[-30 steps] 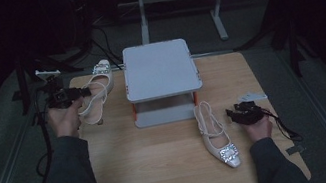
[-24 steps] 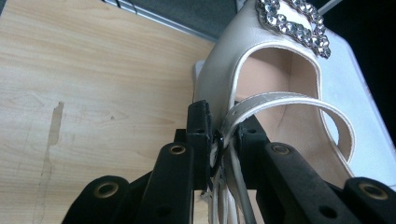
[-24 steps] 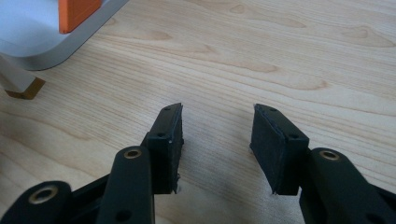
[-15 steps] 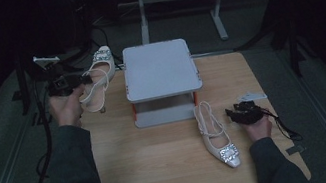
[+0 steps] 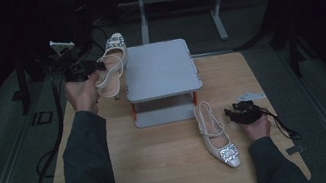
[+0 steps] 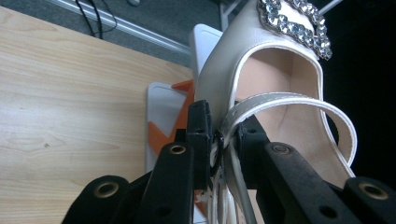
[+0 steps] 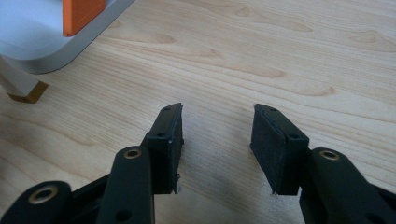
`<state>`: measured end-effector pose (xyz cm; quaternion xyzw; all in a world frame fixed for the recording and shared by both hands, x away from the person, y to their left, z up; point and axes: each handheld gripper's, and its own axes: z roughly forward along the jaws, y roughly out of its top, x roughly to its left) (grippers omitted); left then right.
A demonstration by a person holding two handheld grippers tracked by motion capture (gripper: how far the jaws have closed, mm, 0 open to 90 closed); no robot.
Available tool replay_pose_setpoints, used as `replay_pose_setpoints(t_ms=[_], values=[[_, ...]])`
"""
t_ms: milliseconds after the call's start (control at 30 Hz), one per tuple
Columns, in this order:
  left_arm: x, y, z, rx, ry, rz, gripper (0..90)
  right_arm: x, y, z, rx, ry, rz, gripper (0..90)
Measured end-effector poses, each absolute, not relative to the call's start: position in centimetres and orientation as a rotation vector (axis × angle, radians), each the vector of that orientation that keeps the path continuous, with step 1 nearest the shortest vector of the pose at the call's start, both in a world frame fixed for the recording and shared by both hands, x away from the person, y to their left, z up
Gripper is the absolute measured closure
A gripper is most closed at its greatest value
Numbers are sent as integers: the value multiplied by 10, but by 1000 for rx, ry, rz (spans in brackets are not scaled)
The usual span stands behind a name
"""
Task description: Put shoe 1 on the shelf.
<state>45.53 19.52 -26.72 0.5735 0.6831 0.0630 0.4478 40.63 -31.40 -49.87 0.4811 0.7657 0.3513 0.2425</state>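
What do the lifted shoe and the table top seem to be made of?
Lifted shoe: likely smooth ivory leather or a synthetic, given its soft sheen; its buckle looks set with sparkling rhinestones. Table top: light wood or wood-look laminate, showing grain lines, matte finish.

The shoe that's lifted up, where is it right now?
High view, upper left: the lifted shoe hangs off the table's far-left edge beside the grey stand, its strap pinched in the left gripper.

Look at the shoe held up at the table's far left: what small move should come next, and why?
Probably carry it right and lower it onto the grey stand. The left hand-held gripper is shut on the shoe by its strap, in the air beside the stand, whose top is bare. The right hand-held gripper sits open near the other shoe.
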Motion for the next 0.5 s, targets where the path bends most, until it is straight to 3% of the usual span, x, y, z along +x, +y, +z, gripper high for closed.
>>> replay_pose_setpoints(t_ms=[500], values=[[473,136,-260,1378,1732,127,800,408,-312,-498,1303,2099,964,531]])
